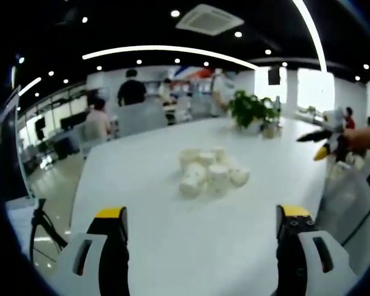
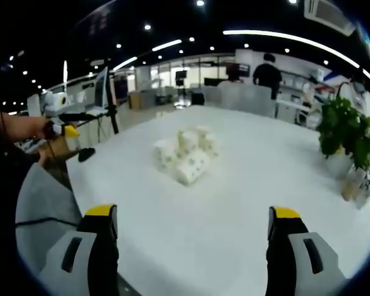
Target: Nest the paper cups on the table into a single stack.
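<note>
Left claw (image 1: 201,223) black jaws, yellow tips, white housings

- A broad, glossy white table (image 1: 172,240) with a rounded edge carries everything in the left gripper view; in the right gripper view the same white surface (image 2: 191,246) spreads ahead.
- A loose cluster of small white paper cups (image 1: 209,172) sits near the table's middle, some upright, some tipped on their sides, most touching one another; the same cluster (image 2: 186,154) appears in the right gripper view.
- A leafy green potted plant (image 1: 251,110) stands at the far side of the table, well apart from the cups, and near the table's edge in the right gripper view (image 2: 348,139).
</note>
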The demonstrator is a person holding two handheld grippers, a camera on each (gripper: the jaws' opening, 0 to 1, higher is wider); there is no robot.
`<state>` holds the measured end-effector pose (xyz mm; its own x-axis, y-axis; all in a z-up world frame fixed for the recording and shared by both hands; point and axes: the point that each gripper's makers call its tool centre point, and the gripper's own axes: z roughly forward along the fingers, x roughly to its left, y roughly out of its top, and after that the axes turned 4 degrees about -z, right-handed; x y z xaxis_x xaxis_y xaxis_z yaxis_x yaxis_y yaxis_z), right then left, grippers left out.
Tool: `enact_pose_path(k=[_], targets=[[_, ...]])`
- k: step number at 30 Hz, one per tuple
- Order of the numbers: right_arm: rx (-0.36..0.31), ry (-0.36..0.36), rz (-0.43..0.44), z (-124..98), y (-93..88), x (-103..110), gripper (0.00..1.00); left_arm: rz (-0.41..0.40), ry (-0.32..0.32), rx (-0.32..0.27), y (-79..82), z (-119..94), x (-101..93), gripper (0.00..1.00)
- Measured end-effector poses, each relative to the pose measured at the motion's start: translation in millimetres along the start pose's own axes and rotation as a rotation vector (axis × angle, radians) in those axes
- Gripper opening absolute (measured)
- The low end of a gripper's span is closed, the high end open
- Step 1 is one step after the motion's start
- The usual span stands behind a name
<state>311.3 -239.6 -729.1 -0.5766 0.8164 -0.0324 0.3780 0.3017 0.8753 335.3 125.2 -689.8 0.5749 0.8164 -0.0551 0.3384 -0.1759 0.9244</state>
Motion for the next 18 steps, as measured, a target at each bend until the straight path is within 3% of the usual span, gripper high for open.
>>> enact_pose_path(k=[13,18], targets=[[0.003,0.000,0.004,4.4,7.7,-4.1,1.00,-0.007,0.005,0.008,-3.9,4.1,0.8,1.00],[0.027,-0.039,0.048,12.5,9.4,-16.0,1.00,-0.010,0.001,0.010,-4.0,5.8,-0.4,1.00]])
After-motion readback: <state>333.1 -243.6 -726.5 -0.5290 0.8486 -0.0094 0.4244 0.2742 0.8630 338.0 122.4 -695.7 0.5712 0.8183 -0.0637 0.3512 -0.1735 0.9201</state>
